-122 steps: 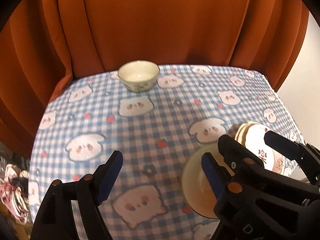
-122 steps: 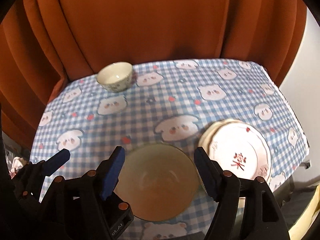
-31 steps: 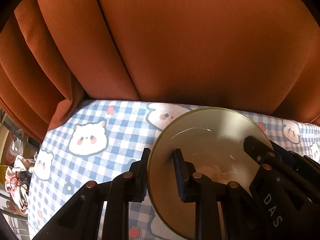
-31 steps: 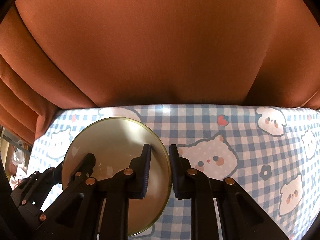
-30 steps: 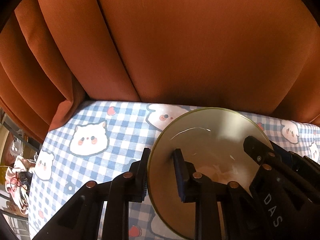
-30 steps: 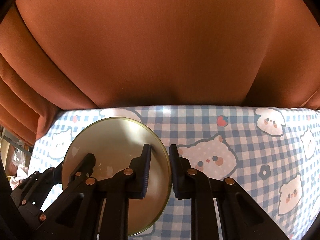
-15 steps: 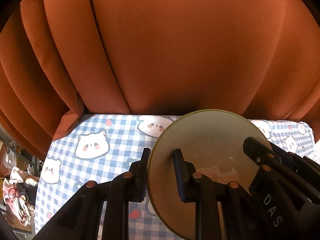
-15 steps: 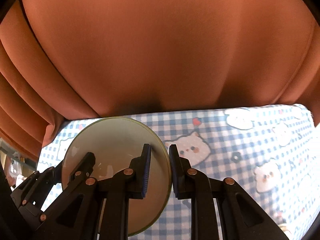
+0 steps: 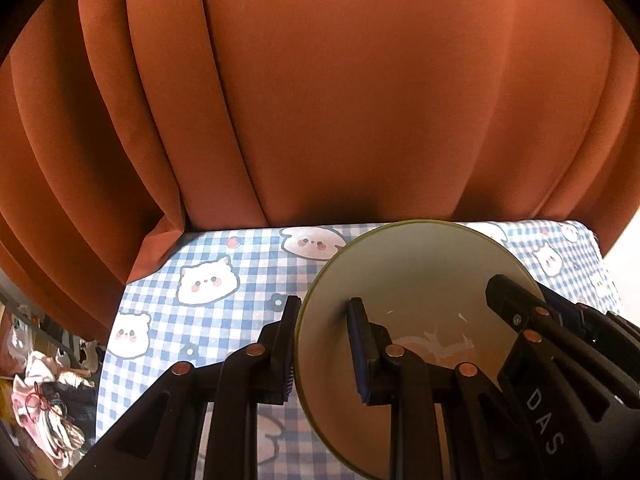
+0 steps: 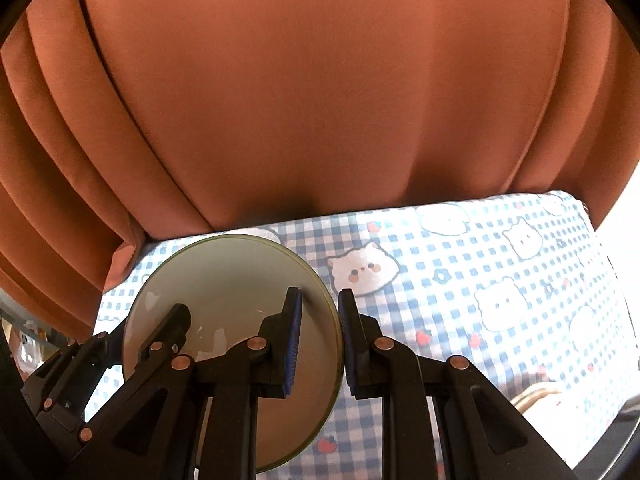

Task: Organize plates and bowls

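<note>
Left gripper [image 9: 320,346] and right gripper [image 10: 320,340] both clamped on opposite rims of the green bowl [image 9: 420,280], held aloft over the checked tablecloth [image 9: 240,264] near the curtain [image 9: 360,100]. Mid-carry, probably; next, level lowering onto a resting spot, then releasing both together.

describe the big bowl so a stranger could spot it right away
Find the blue checked tablecloth with cartoon animal faces, in front of the orange curtain. The bowl is held above it, clamped by left gripper and right gripper: wide, shallow, pale olive-green and plain.
</note>
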